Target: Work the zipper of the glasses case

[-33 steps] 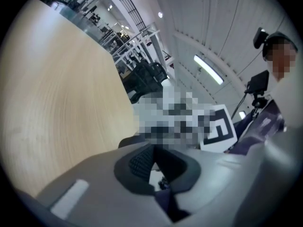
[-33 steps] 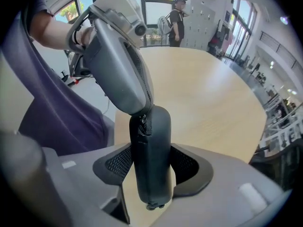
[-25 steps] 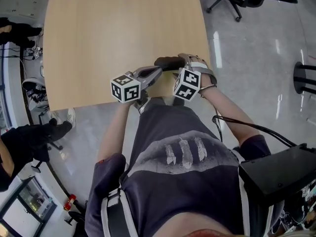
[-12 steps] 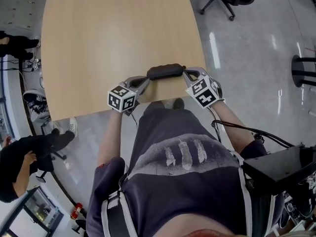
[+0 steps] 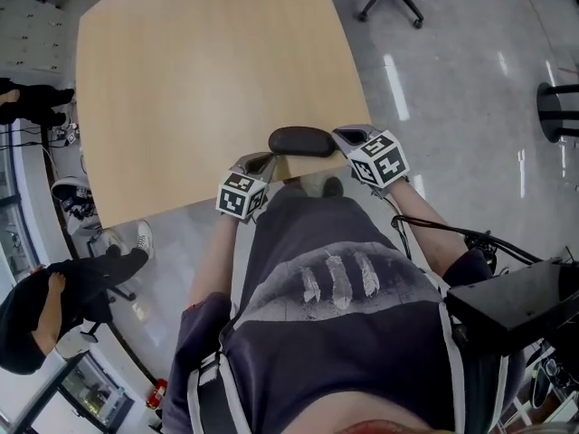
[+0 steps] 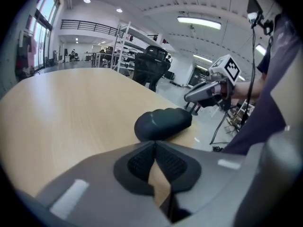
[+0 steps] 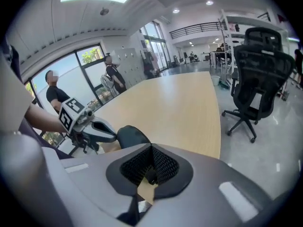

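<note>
Glasses case (image 5: 301, 140) on wooden table (image 5: 208, 70), at near edge, between both grippers. Left gripper (image 5: 268, 161) just beside case's left end, jaws closed together, nothing held. Right gripper (image 5: 342, 137) at case's right end, jaws closed, small dark tab (image 7: 150, 176) pinched between pads; too small to identify. Case long axis runs left-right along table edge. Count: one case, two grippers.

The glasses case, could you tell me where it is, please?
In the head view, the glasses case lies at the near edge of the table, between the left gripper and right gripper.
</note>
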`<act>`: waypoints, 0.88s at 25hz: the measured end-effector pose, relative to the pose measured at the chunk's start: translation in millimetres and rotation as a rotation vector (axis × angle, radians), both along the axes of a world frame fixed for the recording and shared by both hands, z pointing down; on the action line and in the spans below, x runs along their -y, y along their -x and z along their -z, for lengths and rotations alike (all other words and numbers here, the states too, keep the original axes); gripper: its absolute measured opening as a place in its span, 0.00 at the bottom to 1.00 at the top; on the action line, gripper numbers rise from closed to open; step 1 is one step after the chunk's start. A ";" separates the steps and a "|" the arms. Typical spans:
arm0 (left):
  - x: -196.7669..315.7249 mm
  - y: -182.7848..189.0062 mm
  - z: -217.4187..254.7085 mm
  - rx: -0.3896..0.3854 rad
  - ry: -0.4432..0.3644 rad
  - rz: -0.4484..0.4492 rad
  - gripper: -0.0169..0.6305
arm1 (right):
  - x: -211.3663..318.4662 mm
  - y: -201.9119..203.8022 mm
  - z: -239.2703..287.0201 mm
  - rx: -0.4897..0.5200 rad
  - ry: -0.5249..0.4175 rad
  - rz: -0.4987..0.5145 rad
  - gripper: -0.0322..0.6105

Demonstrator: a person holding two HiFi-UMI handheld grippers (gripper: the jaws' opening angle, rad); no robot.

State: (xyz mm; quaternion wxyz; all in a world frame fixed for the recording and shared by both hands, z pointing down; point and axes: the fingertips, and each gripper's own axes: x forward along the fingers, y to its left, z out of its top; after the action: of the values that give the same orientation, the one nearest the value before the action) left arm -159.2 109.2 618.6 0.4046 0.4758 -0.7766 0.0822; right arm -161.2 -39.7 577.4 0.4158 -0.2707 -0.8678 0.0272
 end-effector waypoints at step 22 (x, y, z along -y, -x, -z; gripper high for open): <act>3.1 -38.0 110.9 0.273 -0.060 0.123 0.03 | -3.6 -43.7 61.1 -0.030 0.798 -0.204 0.05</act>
State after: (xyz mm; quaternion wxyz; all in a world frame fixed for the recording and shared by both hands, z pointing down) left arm -121.2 106.0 507.7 0.2853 0.4236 -0.8542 0.0979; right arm -117.4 -36.2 516.4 0.2860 -0.3229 -0.8055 0.4064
